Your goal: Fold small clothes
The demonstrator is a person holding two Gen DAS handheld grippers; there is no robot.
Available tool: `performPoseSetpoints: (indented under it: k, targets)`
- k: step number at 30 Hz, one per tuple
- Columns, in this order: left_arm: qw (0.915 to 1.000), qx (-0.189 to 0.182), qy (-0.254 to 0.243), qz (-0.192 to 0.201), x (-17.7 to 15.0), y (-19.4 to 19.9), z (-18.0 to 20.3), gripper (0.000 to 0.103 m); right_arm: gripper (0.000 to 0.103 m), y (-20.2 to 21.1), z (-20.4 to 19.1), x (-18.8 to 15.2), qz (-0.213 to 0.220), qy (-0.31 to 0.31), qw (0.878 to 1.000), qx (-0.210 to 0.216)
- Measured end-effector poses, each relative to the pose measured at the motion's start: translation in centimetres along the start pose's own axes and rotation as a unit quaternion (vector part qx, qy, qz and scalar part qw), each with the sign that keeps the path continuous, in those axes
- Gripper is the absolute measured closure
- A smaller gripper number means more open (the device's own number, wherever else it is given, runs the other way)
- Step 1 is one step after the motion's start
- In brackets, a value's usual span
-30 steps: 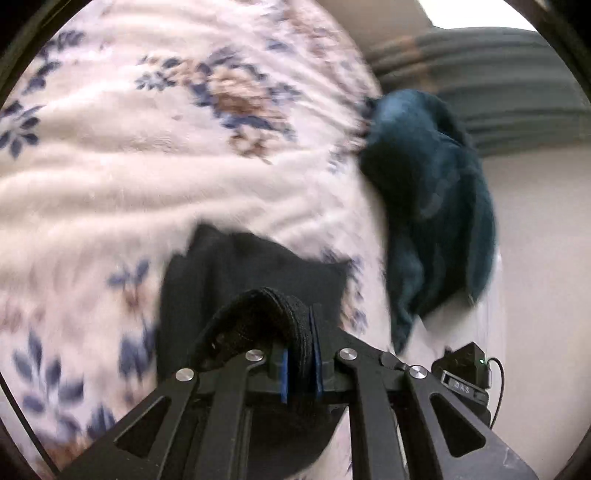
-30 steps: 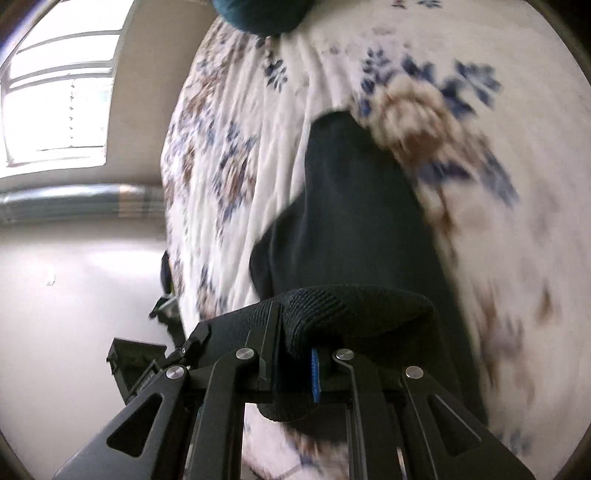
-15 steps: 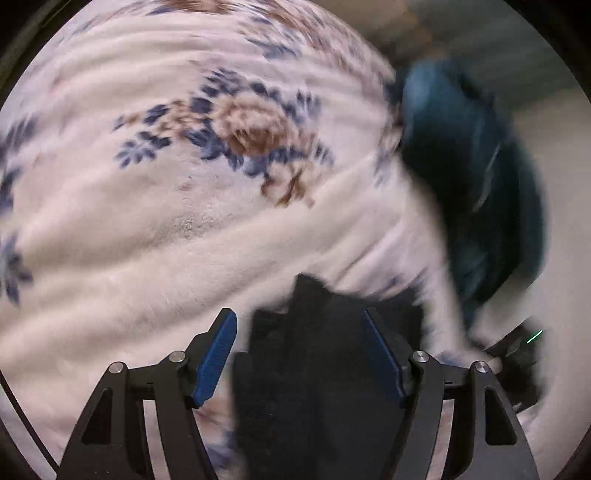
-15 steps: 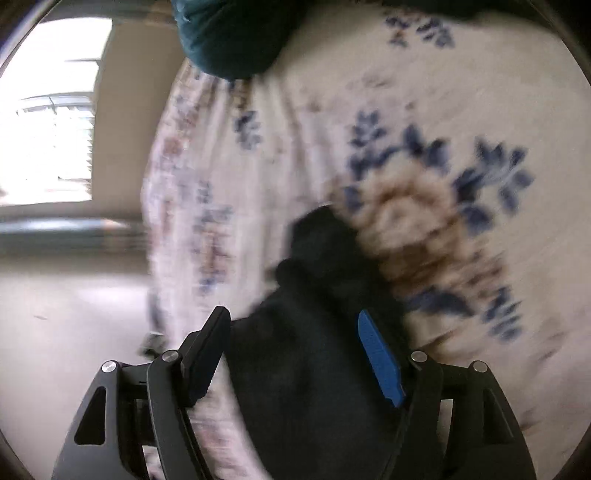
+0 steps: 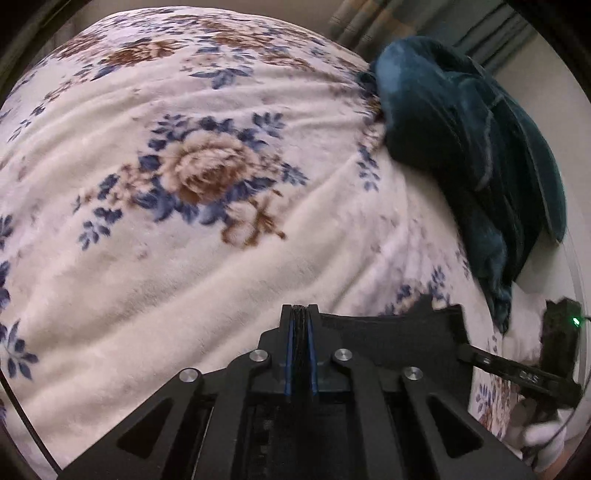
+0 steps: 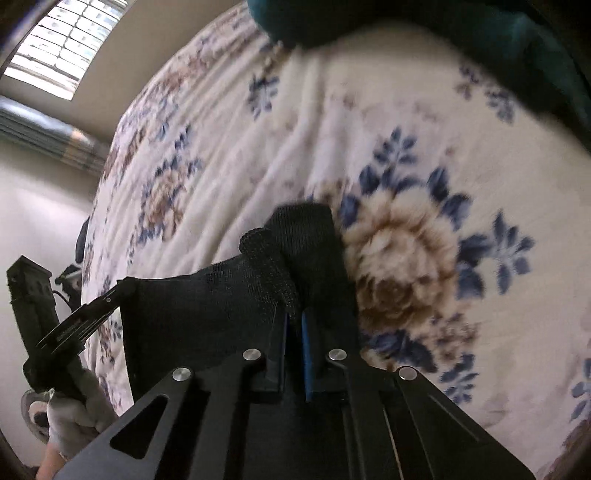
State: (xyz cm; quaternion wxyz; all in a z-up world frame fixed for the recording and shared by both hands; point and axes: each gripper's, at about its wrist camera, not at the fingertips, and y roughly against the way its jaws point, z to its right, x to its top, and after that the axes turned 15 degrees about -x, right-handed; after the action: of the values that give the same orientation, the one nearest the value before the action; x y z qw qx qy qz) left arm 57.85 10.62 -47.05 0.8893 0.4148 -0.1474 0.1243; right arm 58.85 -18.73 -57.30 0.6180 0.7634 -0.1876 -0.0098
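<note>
Left gripper (image 5: pixel 300 317): jaws just closed, blue pads pinched flat on one edge of the black garment (image 5: pixel 388 332), a thin dark strip of cloth showing between them. In the right wrist view, seen from the side at the garment's left corner (image 6: pixel 107 301), gripped by a hand in a pale glove (image 6: pixel 70 410).

Black garment (image 6: pixel 207 306): stretched between the two grippers, lying over the near part of the floral blanket (image 5: pixel 184 258); beside the blanket's big brown rose (image 6: pixel 395 251), touching its left edge in the right wrist view, one folded knit lobe poking up towards the rose.

Right gripper (image 6: pixel 293 317): jaws also just closed, nearly together, clamped on a bunched fold of the garment, cloth humped up over the tips. In the left wrist view, visible only as a dark bar at the garment's right edge (image 5: pixel 480 360), with a gloved hand (image 5: pixel 535 435) below.

Teal blanket (image 5: pixel 461 147): heaped on the floral blanket's far right edge, well apart from the garment, partly draped over the side. Striped curtain (image 5: pixel 369 22) beyond the floral blanket's far edge.
</note>
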Motion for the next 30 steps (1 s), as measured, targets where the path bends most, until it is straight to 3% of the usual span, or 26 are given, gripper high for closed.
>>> performPoseSetpoints:
  k: [5, 7, 10, 14, 15, 16, 17, 18, 19, 23, 25, 26, 28, 30]
  targets:
    - [0.9994, 0.025, 0.016, -0.016, 1.4, -2.6, -2.0, 0.100, 0.097, -0.1, -0.7, 2.0, 0.019, -0.021, 1.000, -0.006]
    - [0.9982, 0.031, 0.024, -0.046, 1.6, -4.6, -3.1, 0.100, 0.097, -0.1, -0.6, 2.5, 0.016, -0.030, 0.999, -0.021]
    - [0.9954, 0.039, 0.029, -0.082, 1.2, -6.0, -3.6, 0.097, 0.097, -2.7, -0.3, 3.2, -0.009, -0.046, 0.998, -0.050]
    - [0.9960, 0.016, 0.044, -0.077, 0.4, -3.8, -3.1, 0.096, 0.092, -5.0, 0.3, 3.4, -0.057, -0.047, 0.996, -0.059]
    - [0.9969, 0.014, 0.045, -0.064, -0.2, -2.2, -2.7, 0.085, 0.080, -4.8, 0.7, 3.5, -0.065, -0.047, 0.996, -0.047]
    - [0.9977, 0.018, 0.043, -0.049, -0.6, -0.9, -2.3, 0.073, 0.060, -4.3, 1.0, 3.4, -0.071, -0.043, 0.996, -0.043]
    - [0.9982, 0.027, 0.040, -0.035, -1.2, 0.5, -1.9, 0.031, 0.050, -3.4, 1.3, 3.3, -0.070, -0.035, 0.996, -0.037]
    - [0.9985, 0.035, 0.038, -0.020, -2.1, 2.3, -1.4, 0.000, 0.035, -2.6, 1.6, 3.0, -0.066, -0.026, 0.997, -0.026]
    - [0.9987, 0.033, 0.040, -0.004, -3.1, 4.0, -0.9, 0.000, 0.025, -1.6, 2.0, 2.6, -0.062, -0.016, 0.998, -0.017]
    - [0.9960, 0.015, 0.083, 0.029, -8.6, 9.5, 0.4, 0.000, 0.016, 1.4, 4.0, 0.0, -0.072, 0.004, 0.997, 0.000]
    - [0.9914, 0.015, 0.126, 0.031, -13.5, 11.4, 1.1, 0.000, 0.002, 2.1, 4.9, -1.9, -0.092, 0.004, 0.996, 0.017]
    - [0.9892, 0.017, 0.142, 0.032, -15.0, 11.7, 1.2, 0.000, 0.002, 2.1, 5.4, -2.8, -0.102, 0.004, 0.994, 0.024]
    - [0.9773, 0.026, 0.209, 0.022, -20.1, 11.9, 1.2, 0.000, 0.002, 1.9, 5.7, -4.1, -0.116, 0.007, 0.993, 0.036]
    - [0.9608, -0.006, 0.277, 0.007, -24.0, 10.3, 0.7, 0.000, 0.002, 1.3, 5.8, -5.1, -0.126, 0.013, 0.991, 0.051]
